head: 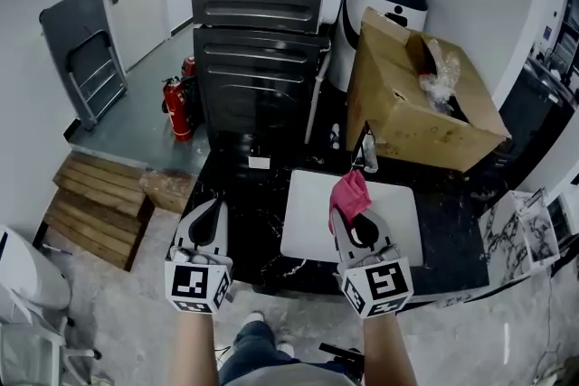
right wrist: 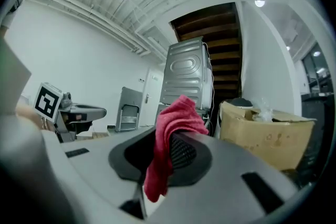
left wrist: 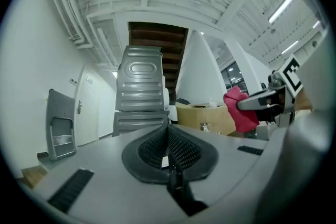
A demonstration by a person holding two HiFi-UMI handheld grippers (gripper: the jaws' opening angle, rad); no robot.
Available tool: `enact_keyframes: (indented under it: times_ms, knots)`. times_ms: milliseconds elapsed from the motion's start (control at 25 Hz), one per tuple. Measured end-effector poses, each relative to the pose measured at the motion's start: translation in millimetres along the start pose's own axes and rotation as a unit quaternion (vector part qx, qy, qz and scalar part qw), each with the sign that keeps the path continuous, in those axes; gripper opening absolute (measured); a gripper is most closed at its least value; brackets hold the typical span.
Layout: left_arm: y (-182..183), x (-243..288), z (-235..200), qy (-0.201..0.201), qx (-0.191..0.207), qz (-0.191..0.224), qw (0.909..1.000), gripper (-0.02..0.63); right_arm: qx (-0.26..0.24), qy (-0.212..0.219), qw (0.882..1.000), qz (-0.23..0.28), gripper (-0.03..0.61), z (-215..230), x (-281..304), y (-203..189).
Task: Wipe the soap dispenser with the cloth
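My right gripper (head: pixel 351 211) is shut on a pink-red cloth (head: pixel 351 191), which hangs over the white basin (head: pixel 398 221). In the right gripper view the cloth (right wrist: pixel 170 119) sits bunched between the jaws and drapes down over the gripper (right wrist: pixel 170 145). My left gripper (head: pixel 215 207) hovers over the black counter to the basin's left; its jaws (left wrist: pixel 168 136) are shut with nothing between them. A small chrome dispenser-like fitting (head: pixel 366 153) stands at the basin's far edge, beyond the cloth. Both grippers are level and side by side, apart from it.
A large open cardboard box (head: pixel 421 99) sits behind the basin on the right. A dark ribbed metal unit (head: pixel 262 14) stands straight ahead, with red fire extinguishers (head: pixel 178 108) on the floor to its left. A wooden pallet (head: pixel 95 203) and a folded chair (head: pixel 86 59) are at left.
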State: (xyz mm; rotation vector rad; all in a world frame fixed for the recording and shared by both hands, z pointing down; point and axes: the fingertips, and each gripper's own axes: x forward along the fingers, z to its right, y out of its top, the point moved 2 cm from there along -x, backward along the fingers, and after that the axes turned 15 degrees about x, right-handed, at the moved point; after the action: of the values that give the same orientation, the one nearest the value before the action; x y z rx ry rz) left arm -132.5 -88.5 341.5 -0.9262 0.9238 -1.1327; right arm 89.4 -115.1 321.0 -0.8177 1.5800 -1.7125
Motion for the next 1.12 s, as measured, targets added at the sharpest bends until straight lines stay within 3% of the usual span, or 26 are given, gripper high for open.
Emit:
enact_keyframes:
  times_ms: [320,680,1120]
  knots:
    - [25,-40,11,0.019,0.016,0.009,0.9996,0.014,-0.004,0.006,1.000,0.016,0.057,-16,-36,6]
    - [53,-34,17,0.011,0.037,0.033,0.9987,0.014,0.002,-0.008,1.000,0.029,0.056,-10,-56,17]
    - [57,-39,11,0.009,0.048,0.034,0.9982,0.014,0.006,-0.029,0.999,0.036,0.057,-11,-56,22]
